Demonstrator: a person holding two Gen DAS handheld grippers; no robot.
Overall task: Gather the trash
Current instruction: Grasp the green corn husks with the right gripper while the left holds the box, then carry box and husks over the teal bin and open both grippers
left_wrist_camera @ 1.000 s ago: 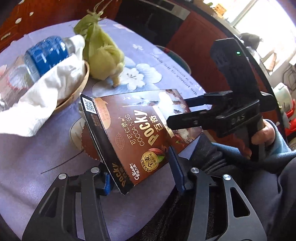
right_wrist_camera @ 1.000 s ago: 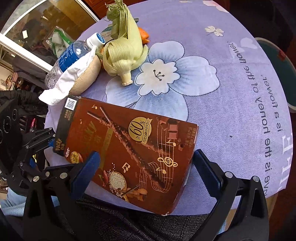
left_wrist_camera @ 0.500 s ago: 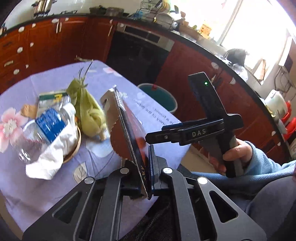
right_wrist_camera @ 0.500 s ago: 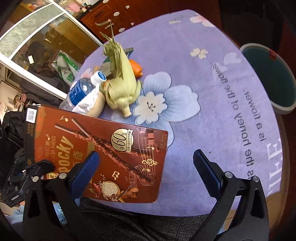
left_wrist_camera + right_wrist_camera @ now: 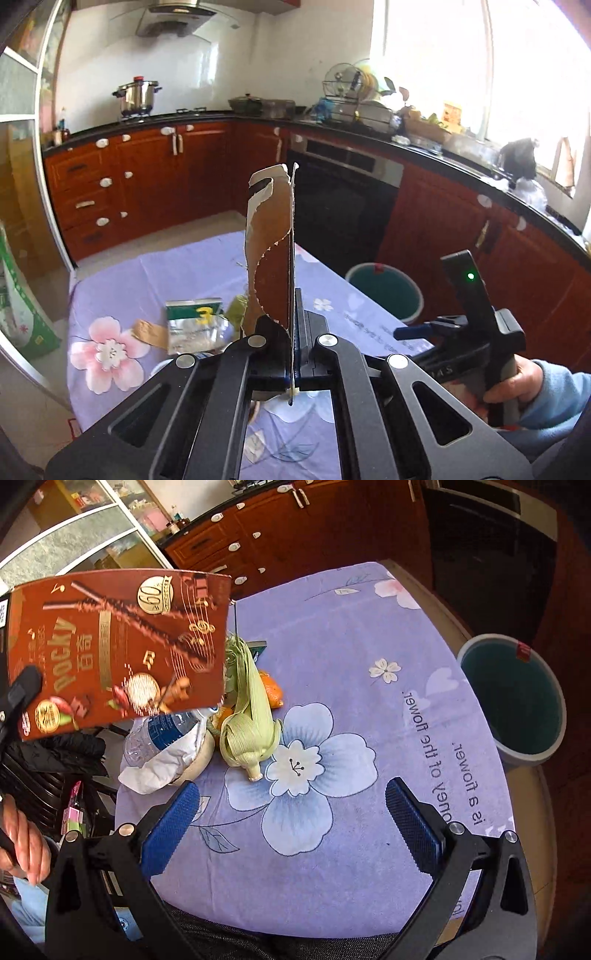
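My left gripper is shut on a brown Pocky box and holds it upright, edge-on, high above the table. In the right wrist view the box hangs in the air at the upper left, its printed face showing. My right gripper is open and empty, low over the near side of the table; it also shows at the right of the left wrist view. A green bin stands on the floor past the table's right edge; it also shows in the left wrist view.
On the purple flowered tablecloth lie a corn husk, orange peel, a water bottle with a white tissue in a small bowl, and a foil packet. Kitchen cabinets stand beyond.
My left gripper has closed on the Pocky box, turned it edge-on and lifted it up off the table. My right gripper has pulled back and stays open.
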